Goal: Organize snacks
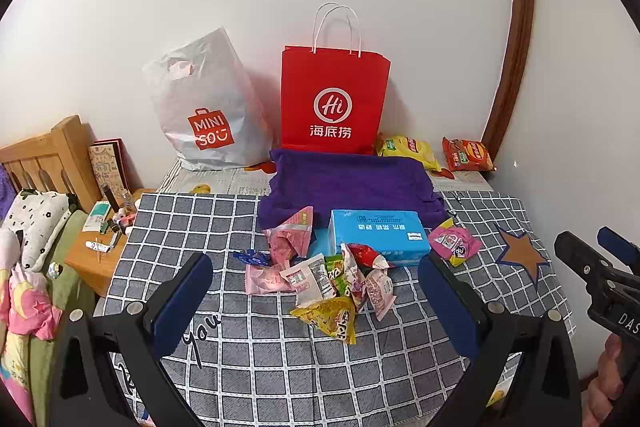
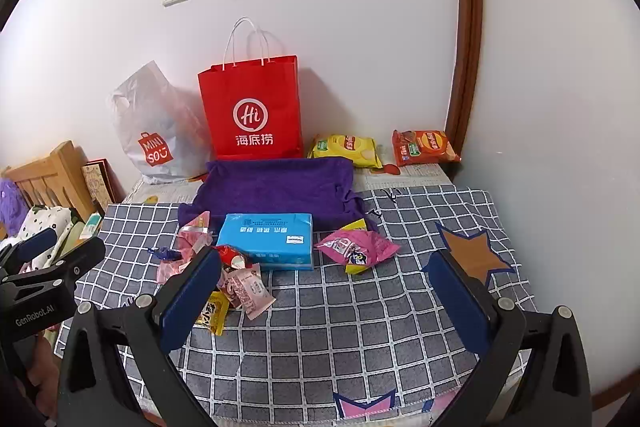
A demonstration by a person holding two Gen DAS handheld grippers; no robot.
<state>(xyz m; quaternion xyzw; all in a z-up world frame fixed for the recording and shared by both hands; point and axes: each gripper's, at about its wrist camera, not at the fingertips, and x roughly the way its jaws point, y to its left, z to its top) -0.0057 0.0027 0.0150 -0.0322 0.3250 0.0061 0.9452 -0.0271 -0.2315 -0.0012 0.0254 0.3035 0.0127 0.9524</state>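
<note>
The blue tissue box (image 1: 378, 235) lies on the checked cloth (image 1: 280, 347) that covers the worktop, and everything else is placed from it. Directly behind it a purple towel (image 1: 348, 183) is spread, with the red paper bag (image 1: 334, 99) upright against the wall behind that and the white plastic bag (image 1: 206, 107) beside the red one. Just left of and in front of the box sits a loose heap of small snack packets (image 1: 320, 283), touching one another; a yellow triangular packet (image 1: 332, 319) is the nearest of them. Just right of the box lies a pink packet (image 2: 358, 247). Far behind and right of the box, by the wall, rest a yellow chip bag (image 2: 346, 149) and an orange chip bag (image 2: 424, 147).

The left gripper (image 1: 316, 301) hovers in front of the heap, jaws spread wide, holding nothing. The right gripper (image 2: 324, 301) hovers in front of the box, jaws equally wide apart and empty.
</note>
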